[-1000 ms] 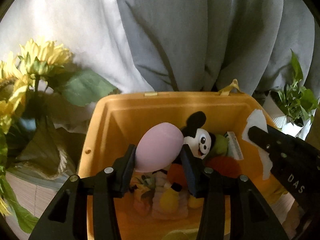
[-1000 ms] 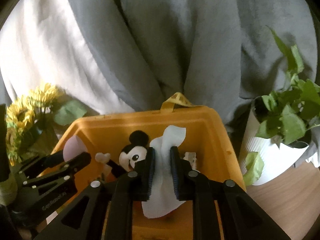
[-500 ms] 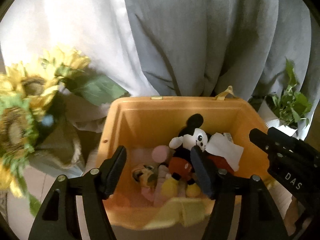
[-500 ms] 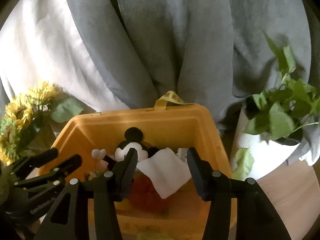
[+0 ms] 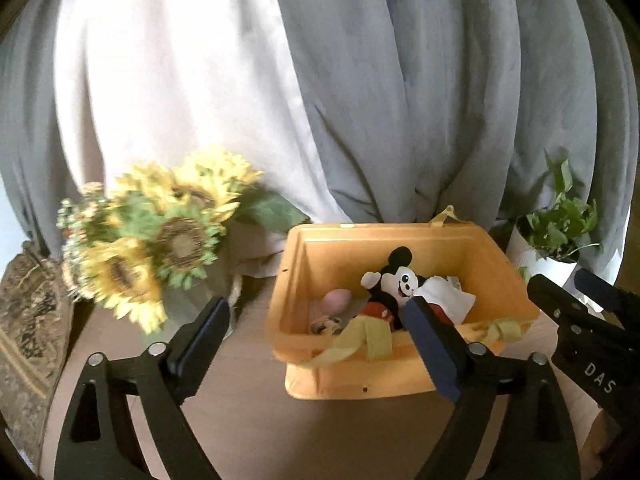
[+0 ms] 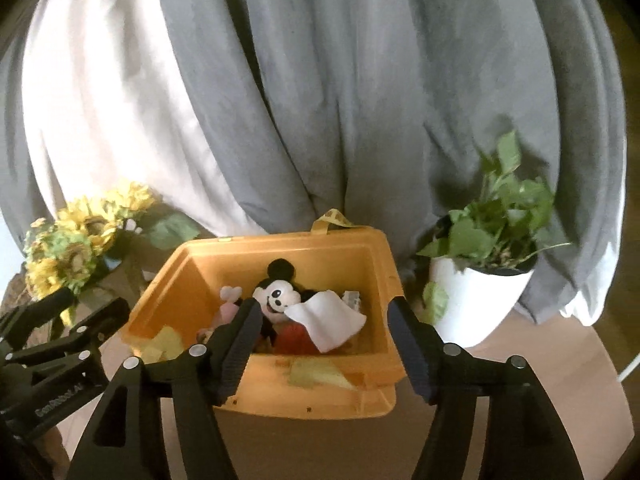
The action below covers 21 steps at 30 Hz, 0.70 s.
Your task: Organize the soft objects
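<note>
An orange bin (image 6: 384, 276) on the table (image 5: 248, 432) holds a mouse plush (image 6: 280, 294), a white cloth (image 6: 332, 316) lying over its body, and a pink egg (image 5: 337, 301) by the bin's left wall. Both claws, left (image 5: 316, 332) and right (image 6: 324, 340), are opening, empty, short of the bin's near edge. Sunflowers (image 5: 160, 240) stand left, a potted plant (image 6: 488, 264) right.

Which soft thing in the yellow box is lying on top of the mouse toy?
The white cloth. It is draped over the mouse plush, unlike the pink egg-shaped toy lying beside it on the bin floor.
</note>
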Motion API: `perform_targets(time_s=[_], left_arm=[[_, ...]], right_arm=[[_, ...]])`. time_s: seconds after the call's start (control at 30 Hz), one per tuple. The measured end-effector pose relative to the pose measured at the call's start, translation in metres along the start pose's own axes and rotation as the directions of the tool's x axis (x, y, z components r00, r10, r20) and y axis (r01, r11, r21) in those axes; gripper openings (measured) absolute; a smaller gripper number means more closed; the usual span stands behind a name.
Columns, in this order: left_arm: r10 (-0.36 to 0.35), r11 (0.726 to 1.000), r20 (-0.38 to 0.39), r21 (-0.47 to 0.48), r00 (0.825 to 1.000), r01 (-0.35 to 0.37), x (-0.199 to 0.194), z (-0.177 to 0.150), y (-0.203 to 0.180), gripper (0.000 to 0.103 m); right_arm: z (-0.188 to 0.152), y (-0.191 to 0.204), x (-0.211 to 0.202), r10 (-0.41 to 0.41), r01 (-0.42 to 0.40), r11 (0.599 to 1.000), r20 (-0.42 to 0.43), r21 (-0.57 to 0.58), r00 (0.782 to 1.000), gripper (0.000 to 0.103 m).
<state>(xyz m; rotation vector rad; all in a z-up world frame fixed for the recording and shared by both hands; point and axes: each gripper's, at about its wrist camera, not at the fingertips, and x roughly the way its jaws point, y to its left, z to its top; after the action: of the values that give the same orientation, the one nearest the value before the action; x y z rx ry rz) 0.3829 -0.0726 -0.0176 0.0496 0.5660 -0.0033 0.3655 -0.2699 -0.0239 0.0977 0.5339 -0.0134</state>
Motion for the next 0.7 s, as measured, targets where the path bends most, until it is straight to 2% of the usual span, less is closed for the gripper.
perform_targets(time_s=[0.17, 0.43, 0.7], left_arm=[[0.040, 0.999, 0.016, -0.023, 0.999, -0.039, -0.036, -0.013, 0.004, 0.101], [0.044, 0.998, 0.053, -0.036, 0.998, -0.042, -0.092, -0.037, 0.016, 0.102], [0.028, 1.000, 0.117, -0.001, 0.993, -0.028, -0.147, -0.061, 0.023, 0.103]], right_arm=[[-0.008, 0.003, -0.035, -0.004, 0.005, 1.000, 0.030, -0.017, 1.000, 0.075], [-0.025, 0.015, -0.086, -0.005, 0.008, 0.999, 0.068, -0.041, 0.998, 0.075], [-0.051, 0.027, -0.147, -0.039, 0.043, 0.999, 0.114, -0.033, 0.993, 0.077]])
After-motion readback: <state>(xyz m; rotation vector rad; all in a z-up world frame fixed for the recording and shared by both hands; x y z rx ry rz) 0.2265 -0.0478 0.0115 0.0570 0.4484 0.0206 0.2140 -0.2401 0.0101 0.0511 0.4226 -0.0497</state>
